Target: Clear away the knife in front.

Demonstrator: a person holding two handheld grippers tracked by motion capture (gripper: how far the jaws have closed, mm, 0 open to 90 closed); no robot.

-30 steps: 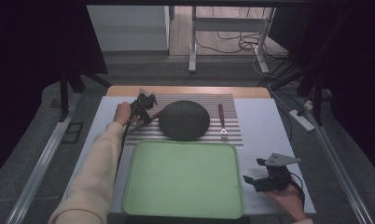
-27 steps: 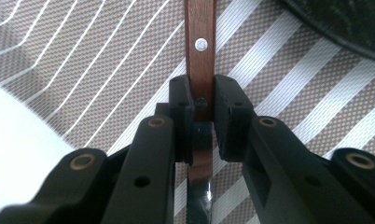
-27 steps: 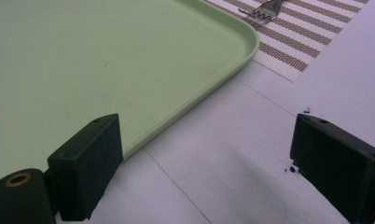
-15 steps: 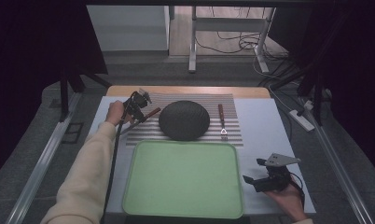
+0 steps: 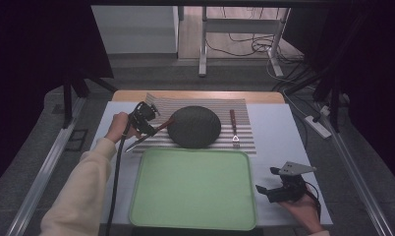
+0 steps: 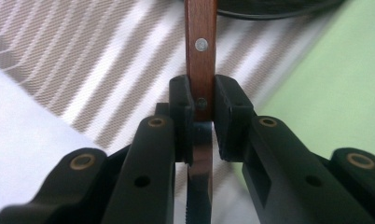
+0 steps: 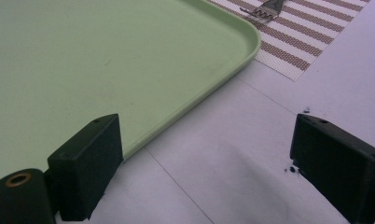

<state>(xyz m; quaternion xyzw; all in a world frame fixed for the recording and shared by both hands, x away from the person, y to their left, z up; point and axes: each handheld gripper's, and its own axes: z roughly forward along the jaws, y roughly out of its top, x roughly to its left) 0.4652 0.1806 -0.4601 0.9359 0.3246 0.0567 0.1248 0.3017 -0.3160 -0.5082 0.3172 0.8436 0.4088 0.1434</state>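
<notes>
From the high view I see a green tray (image 5: pixel 193 189) at the near edge of the white worktop (image 5: pixel 279 132), and behind it a striped placemat (image 5: pixel 244 142) reaching toward the far edge. A dark round plate (image 5: pixel 194 126) sits in the middle of the placemat, and a fork (image 5: pixel 233 129) with a wooden handle lies just right of it, tines toward the tray. My left gripper (image 5: pixel 149 129) is over the placemat's left edge, and it has a knife (image 5: pixel 151 133) clamped. The knife's wooden handle points at the plate and its blade points toward the worktop's left edge. My right gripper (image 5: pixel 264 191) rests near the worktop's near right corner, just right of the tray, jaws aimed at the tray.

In the left gripper view, my left gripper (image 6: pixel 204 116) is clenched on the knife (image 6: pixel 200 51). The two black pads press both sides of the brown riveted handle right where it joins the blade, and the serrated blade runs down between the jaws toward the camera. Below it lie the placemat (image 6: pixel 97 74) and the tray (image 6: pixel 330 93), with the plate's rim at the top edge.

In the right gripper view, my right gripper (image 7: pixel 209 149) is spread wide with nothing between the jaws. The left jaw stands at the tray's (image 7: pixel 106 60) rim and the right jaw is over bare worktop (image 7: pixel 223 154). The fork's (image 7: pixel 265 10) tines lie on the placemat (image 7: pixel 293 51) beyond the tray's corner.
</notes>
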